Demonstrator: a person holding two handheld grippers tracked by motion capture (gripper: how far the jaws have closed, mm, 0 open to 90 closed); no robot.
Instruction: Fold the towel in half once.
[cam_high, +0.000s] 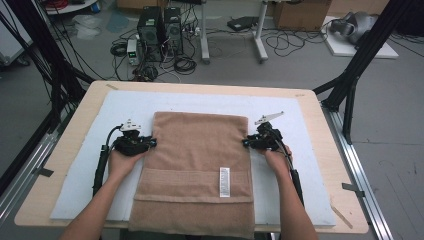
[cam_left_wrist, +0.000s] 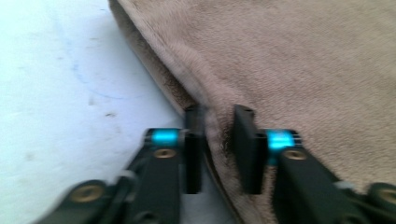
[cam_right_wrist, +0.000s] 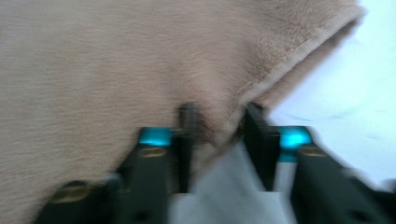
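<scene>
A tan towel (cam_high: 200, 150), folded and with a white label (cam_high: 225, 181) near its front, lies flat on a white mat (cam_high: 125, 105). My left gripper (cam_high: 151, 143) is at the towel's left edge and my right gripper (cam_high: 246, 143) at its right edge, both about halfway along. In the left gripper view the jaws of the left gripper (cam_left_wrist: 219, 116) straddle the thick folded edge of the towel (cam_left_wrist: 303, 60), which bunches between the pads. In the right gripper view the right gripper (cam_right_wrist: 222, 114) pinches a puckered piece of the towel (cam_right_wrist: 116, 60) at its edge.
The mat covers most of a wooden table (cam_high: 310, 100); bare mat (cam_left_wrist: 56, 70) lies outside each towel edge. The towel's front end hangs over the table's near edge. Computers and cables stand on the floor beyond the table, and black frame posts rise at both sides.
</scene>
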